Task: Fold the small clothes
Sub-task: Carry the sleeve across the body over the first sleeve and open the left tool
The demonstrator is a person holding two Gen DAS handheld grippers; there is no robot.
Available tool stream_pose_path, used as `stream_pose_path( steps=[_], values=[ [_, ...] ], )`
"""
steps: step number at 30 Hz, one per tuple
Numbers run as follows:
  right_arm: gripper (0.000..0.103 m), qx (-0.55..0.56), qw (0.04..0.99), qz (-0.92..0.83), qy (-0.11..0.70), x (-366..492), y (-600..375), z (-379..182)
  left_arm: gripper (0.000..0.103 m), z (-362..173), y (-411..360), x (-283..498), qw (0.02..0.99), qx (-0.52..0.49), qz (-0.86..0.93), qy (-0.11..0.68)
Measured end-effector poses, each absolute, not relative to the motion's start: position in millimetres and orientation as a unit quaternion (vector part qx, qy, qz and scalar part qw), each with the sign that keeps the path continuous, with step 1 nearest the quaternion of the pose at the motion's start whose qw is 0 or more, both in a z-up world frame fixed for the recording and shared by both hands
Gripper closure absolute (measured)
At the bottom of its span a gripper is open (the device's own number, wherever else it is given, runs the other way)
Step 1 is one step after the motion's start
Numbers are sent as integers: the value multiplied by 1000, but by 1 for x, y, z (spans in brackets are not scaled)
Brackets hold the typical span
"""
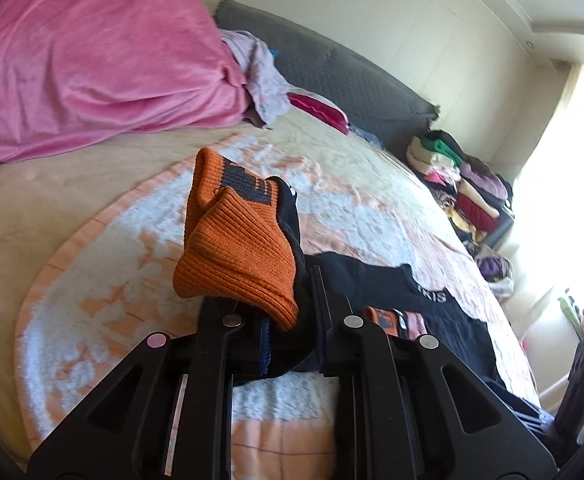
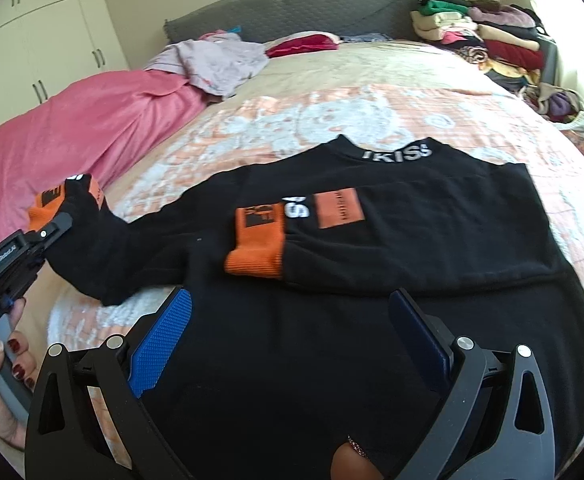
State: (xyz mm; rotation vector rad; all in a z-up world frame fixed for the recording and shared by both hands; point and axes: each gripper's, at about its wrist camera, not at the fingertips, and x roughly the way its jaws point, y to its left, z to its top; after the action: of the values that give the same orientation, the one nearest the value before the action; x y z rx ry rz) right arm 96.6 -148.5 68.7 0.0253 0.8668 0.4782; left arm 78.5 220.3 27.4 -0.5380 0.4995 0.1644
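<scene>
Black left gripper [image 1: 292,320] fills the bottom of the left wrist view, fingers clamped on the sleeve [image 1: 292,240] of the black sweatshirt [image 1: 403,292]; its orange cuff [image 1: 236,256] sticks up mid-frame, off the bed [image 1: 72,220]. Sweatshirt body lies flat on the peach and white bedspread at right of centre, collar print partly readable. Pink blanket [image 1: 84,60] upper left, grey headboard [image 1: 331,76] top centre, pile of folded clothes [image 1: 459,184] at right. Right wrist view: right gripper [image 2: 292,336] at the bottom, blue-padded fingers [image 2: 164,340] wide apart, nothing between them, hovering over the sweatshirt's lower hem area; contact unclear. Sweatshirt [image 2: 371,300] spread across the middle of the frame, one sleeve folded across the chest with its orange cuff [image 2: 258,240] at centre, orange patch just right of it. Other sleeve [image 2: 104,248] runs to the left edge, lifted by the left gripper [image 2: 50,236]. Person's hand [image 2: 0,384] with dark red nails on its handle, lower left. Pink blanket [image 2: 64,140] left, wardrobe [image 2: 40,32] upper left, clothes pile [image 2: 491,36] upper right.
</scene>
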Motion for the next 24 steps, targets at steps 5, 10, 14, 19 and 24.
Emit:
stream_pose_path(
  steps=[5, 10, 14, 19, 24],
  values=[
    [5, 22, 883, 220, 414, 97, -162, 73, 94, 33, 200, 85, 938, -240, 48, 247],
    [5, 32, 887, 211, 409, 98, -174, 79, 94, 33, 176, 95, 940, -222, 18, 260],
    [5, 47, 890, 199, 408, 101, -188, 81, 94, 29, 150, 111, 938, -202, -14, 283],
    [5, 68, 895, 174, 404, 106, -216, 85, 94, 24, 122, 134, 932, -178, -47, 313],
    [5, 99, 901, 137, 400, 114, -250, 85, 94, 21, 91, 156, 926, -142, -78, 342]
  ],
)
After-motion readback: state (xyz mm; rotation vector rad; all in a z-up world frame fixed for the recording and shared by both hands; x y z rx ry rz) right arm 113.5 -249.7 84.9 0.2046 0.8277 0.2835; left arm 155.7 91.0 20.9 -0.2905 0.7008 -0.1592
